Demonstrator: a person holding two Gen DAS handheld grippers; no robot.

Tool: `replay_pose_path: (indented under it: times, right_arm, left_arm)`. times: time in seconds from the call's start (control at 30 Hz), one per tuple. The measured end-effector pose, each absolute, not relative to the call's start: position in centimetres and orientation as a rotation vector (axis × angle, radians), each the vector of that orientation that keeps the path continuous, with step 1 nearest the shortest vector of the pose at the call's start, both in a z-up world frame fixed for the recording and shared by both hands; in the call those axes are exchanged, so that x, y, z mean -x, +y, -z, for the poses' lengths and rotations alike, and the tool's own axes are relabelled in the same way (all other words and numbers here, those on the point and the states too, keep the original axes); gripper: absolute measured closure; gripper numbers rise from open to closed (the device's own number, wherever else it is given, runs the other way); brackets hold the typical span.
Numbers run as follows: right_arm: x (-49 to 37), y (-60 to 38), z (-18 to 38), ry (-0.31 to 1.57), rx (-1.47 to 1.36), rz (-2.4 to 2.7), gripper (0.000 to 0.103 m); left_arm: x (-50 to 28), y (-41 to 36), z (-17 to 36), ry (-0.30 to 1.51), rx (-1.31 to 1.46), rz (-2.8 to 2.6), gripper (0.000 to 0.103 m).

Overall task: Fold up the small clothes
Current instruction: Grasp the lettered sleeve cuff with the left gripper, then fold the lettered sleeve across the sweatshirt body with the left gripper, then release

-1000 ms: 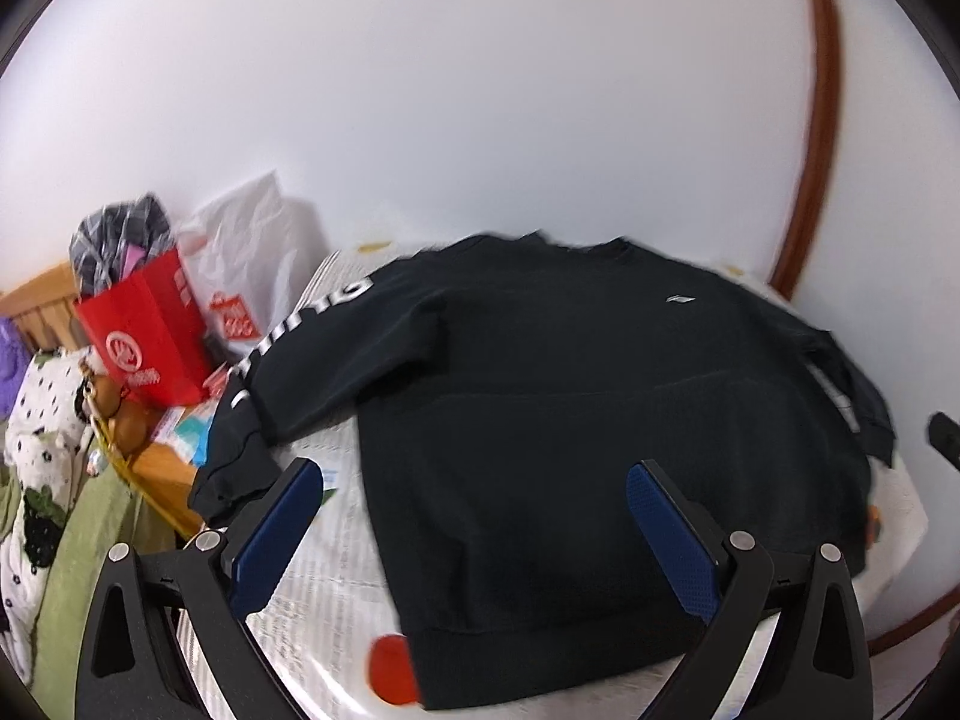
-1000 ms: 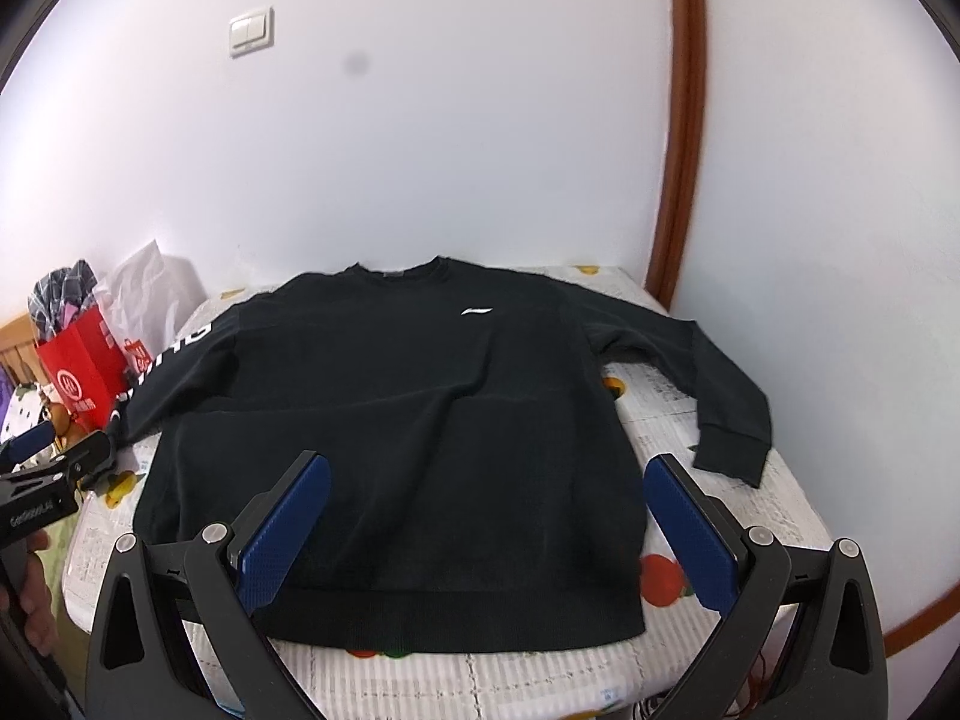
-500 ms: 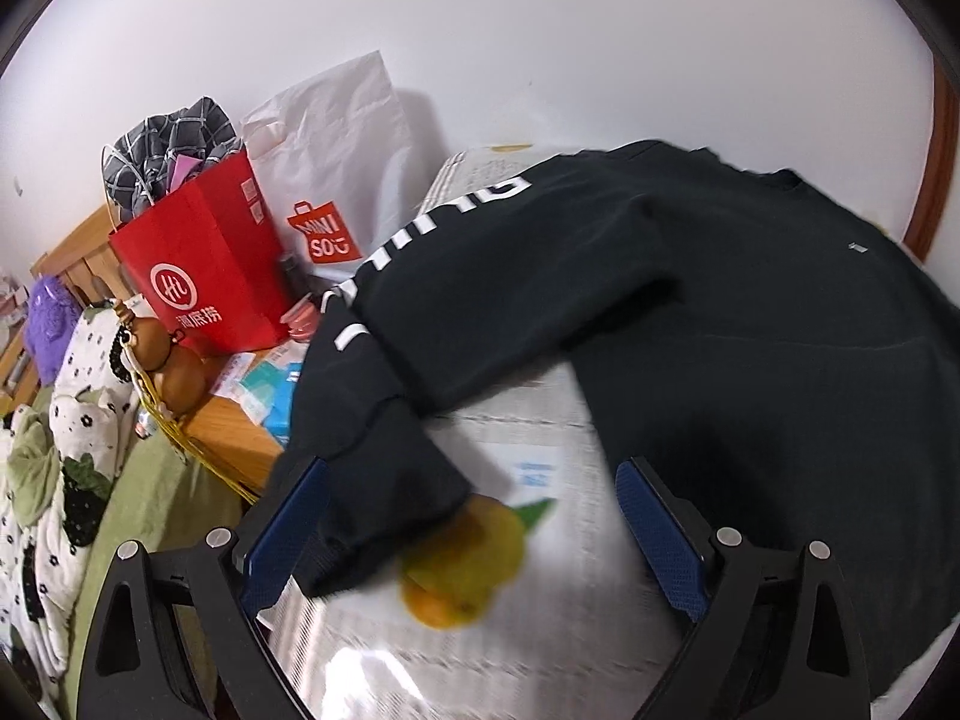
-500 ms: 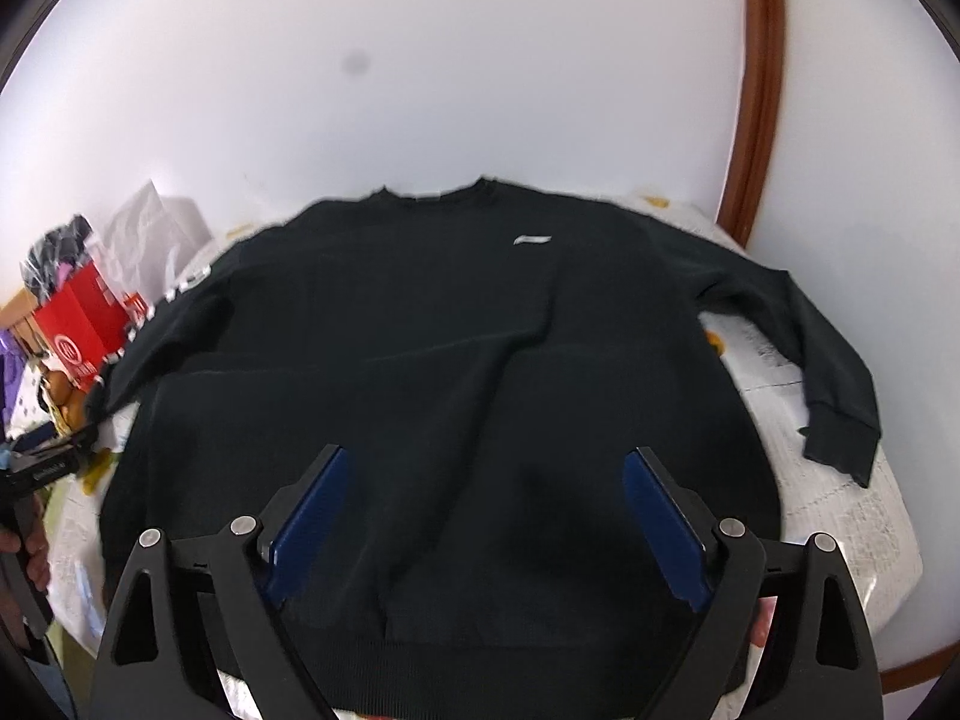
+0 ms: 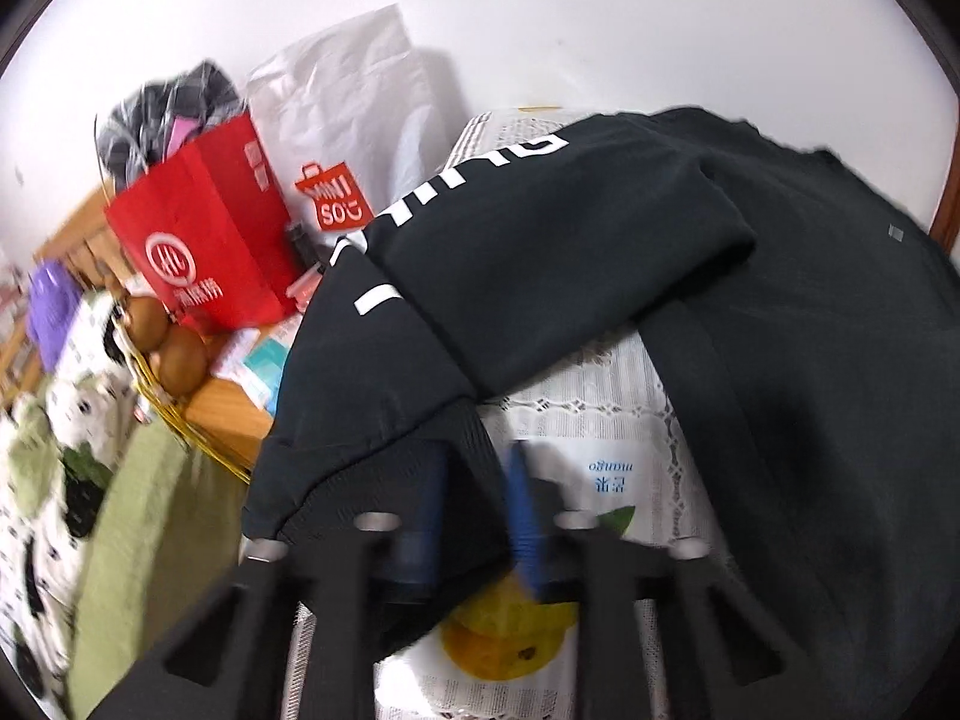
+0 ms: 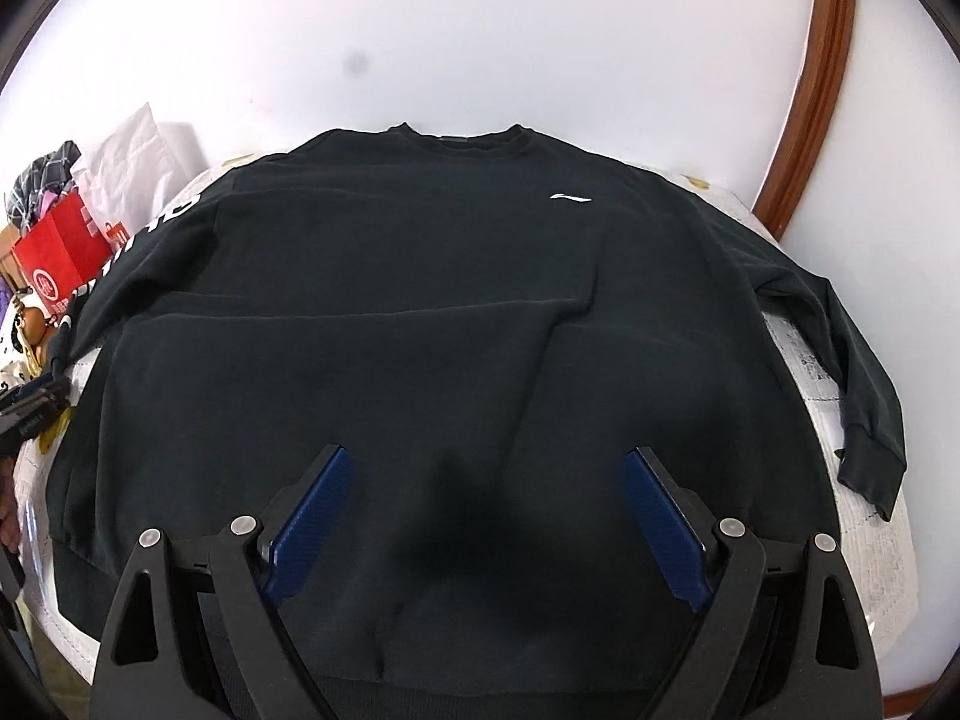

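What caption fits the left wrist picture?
Left tongs shut on the black sweatshirt's sleeve cuff.

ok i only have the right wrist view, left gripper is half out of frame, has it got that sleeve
observer: yes, the left gripper is shut on the cuff of the lettered sleeve.
operator: is the cuff over the table or off it
observer: the pinched part is over the table cover, just above a yellow fruit print.
operator: anything close on that side
observer: a yellow wire basket holding brown fruit sits right beside the sleeve, off the table edge.
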State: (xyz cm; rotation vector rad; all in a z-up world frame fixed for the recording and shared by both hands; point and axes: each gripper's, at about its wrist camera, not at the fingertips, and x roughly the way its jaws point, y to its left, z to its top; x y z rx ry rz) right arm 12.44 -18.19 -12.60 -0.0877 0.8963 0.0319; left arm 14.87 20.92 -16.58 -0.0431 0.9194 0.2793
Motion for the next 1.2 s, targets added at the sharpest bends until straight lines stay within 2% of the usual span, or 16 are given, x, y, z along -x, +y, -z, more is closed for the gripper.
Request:
replay_pose_path:
  times: [0.3,0.6,0.93,1.2]
  right_arm:
    - [-11.9,-21.9,11.4,0.86,0.05,-0.031,0.012]
    - [-11.6,-26.7,10.3,0.818,0.022,-0.008,0.012]
    - [-11.3,-34.4,10.6,0.795,-0.053,0.057,0.012]
    - [-10.9,-36.7,12.6,0.814,0.036,0.069,0.012]
  left_arm:
    - [-13.9,18.3,10.7,0.81,0.065,-0.227,0.096]
    - [-17.9,9.8,5.0,0.729,0.073,-0.049,0.096]
    - [-24.1,-0.1,3.0,0.724,0.083,0.099,0.096]
    - [-29.1,-7.0,4.2,0.744,0.085,0.186,0.096]
